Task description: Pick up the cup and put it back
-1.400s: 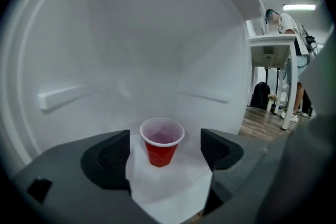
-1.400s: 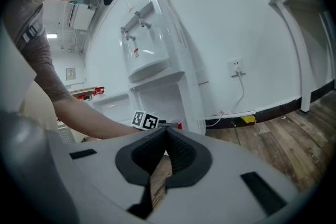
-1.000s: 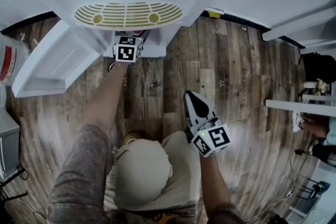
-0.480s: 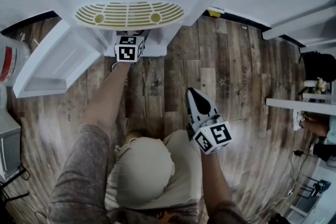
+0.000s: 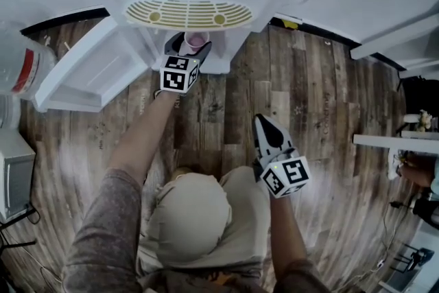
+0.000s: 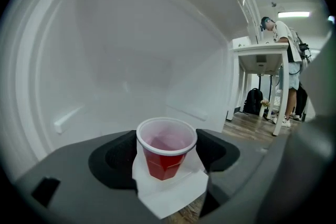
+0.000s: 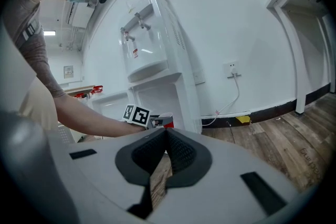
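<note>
Item one: left gripper (image 5: 191,46), jaws just closed, now clamped on the red plastic cup (image 6: 166,150), which I hold just outside the water dispenser's (image 5: 188,14) open lower cabinet. Item two: right gripper (image 7: 167,136), jaws together, empty, idle over the wood floor (image 5: 322,113). Status, by my reckoning: pick-up done; setting the cup back remains.

A little red cup (image 6: 165,157), held up
The cup stands straight up, red outside and white inside, and it looks empty. The dark jaws of the left gripper (image 6: 167,150) have just closed on its two sides.
</note>
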The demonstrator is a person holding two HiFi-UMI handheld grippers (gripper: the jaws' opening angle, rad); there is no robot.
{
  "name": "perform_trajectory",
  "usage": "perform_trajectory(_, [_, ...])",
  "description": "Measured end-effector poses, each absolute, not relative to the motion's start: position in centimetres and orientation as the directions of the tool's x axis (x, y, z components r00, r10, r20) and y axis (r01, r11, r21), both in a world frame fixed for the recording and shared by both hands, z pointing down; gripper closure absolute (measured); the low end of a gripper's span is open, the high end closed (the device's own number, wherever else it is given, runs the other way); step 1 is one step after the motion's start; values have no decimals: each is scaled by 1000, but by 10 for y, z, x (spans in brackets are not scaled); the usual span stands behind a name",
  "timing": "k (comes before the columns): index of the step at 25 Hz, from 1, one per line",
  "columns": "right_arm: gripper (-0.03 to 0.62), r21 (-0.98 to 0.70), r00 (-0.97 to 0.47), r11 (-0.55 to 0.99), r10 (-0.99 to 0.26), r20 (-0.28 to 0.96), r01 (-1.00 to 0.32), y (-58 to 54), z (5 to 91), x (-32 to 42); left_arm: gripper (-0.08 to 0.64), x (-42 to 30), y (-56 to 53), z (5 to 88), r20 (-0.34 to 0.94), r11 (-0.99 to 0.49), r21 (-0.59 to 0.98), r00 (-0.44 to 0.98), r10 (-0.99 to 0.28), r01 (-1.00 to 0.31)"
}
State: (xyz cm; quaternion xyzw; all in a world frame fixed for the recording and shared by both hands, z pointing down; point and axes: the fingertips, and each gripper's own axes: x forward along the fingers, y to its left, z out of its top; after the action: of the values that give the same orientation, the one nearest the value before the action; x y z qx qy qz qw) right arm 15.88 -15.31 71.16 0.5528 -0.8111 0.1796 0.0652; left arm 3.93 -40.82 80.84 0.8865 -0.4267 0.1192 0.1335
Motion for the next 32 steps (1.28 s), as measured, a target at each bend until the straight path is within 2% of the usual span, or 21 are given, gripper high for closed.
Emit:
perform_trajectory(7, [591, -223, -405, 350, -866, 293, -910, -139, 702, 157, 210, 30, -364, 773, 298, -620, 158, 635, -712, -769])
perform_trajectory(19, [591, -222, -460, 411, -849, 260, -884, -108, 694, 155, 212, 19, -291, 724, 293, -657, 74, 646, -705, -751])
perform_trajectory(32, [591, -209, -479, 438, -848, 225, -874, -103, 689, 157, 212, -1, -214, 689, 301, -690, 118, 688, -661, -714])
